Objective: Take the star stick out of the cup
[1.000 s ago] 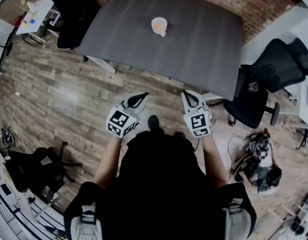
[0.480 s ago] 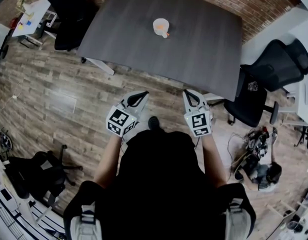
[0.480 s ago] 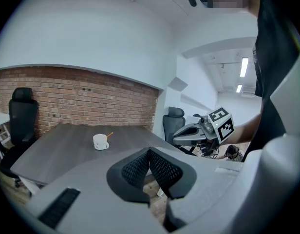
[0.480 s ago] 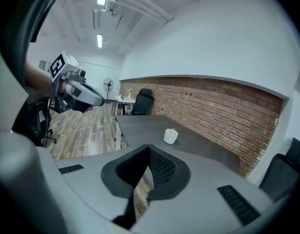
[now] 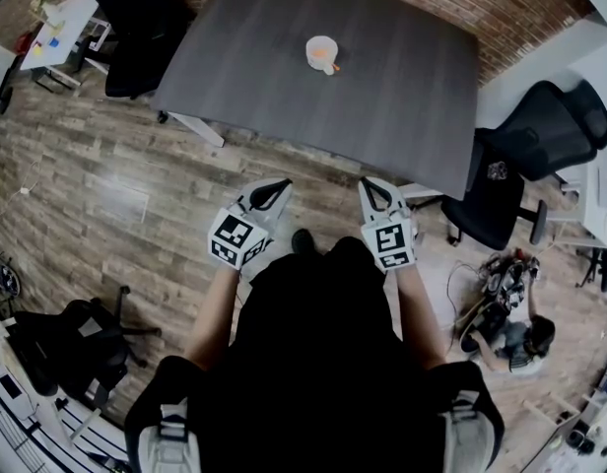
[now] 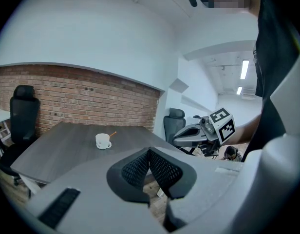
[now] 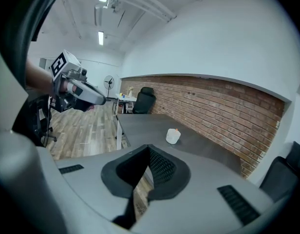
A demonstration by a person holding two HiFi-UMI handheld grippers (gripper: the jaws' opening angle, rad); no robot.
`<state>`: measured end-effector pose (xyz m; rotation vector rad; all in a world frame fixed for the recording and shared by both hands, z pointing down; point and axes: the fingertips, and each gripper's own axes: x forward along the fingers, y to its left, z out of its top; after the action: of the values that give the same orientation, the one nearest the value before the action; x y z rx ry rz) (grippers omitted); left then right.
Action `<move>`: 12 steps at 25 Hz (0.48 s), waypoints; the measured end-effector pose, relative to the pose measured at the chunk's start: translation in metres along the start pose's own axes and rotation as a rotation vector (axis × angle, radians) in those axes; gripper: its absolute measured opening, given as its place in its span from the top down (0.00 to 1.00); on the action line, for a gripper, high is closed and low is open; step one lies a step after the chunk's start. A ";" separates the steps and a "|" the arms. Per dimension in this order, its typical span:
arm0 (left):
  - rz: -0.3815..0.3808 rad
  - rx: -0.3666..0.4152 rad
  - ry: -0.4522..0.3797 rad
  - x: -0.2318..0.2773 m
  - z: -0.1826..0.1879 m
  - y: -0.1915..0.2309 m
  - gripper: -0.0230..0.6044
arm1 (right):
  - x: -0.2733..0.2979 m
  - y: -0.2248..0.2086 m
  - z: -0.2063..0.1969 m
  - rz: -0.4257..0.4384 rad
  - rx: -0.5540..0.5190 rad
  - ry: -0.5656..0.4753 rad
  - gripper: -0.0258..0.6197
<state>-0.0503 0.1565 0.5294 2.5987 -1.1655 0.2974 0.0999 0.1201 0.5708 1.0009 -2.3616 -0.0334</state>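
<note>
The left gripper (image 5: pixel 271 189) and the right gripper (image 5: pixel 373 188) each have their jaws pressed together, empty, side by side over the wooden floor (image 5: pixel 116 185). The worktop (image 5: pixel 402 87) lies beyond them. On it, well apart from both, stands the cup (image 5: pixel 320 51), the star stick (image 5: pixel 329 67) leaning out of it. A black office chair (image 5: pixel 520 166) stands at the worktop's right end.

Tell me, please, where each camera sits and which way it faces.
Head view: on the person's head, looking steeply down at the table; torso, arms, left gripper, right gripper show.
Left gripper view: rides the left gripper, faces the table; own shut jaws and right gripper show.
Right gripper view: rides the right gripper, faces the table; own shut jaws and left gripper show.
Shared: all see the cup.
</note>
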 end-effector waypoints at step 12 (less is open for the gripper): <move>-0.008 -0.007 0.001 0.004 0.004 0.006 0.96 | 0.003 -0.005 0.005 -0.001 0.005 0.007 0.96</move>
<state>-0.0519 0.1485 0.5283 2.5961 -1.1540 0.2927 0.0984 0.1134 0.5670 1.0029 -2.3566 -0.0243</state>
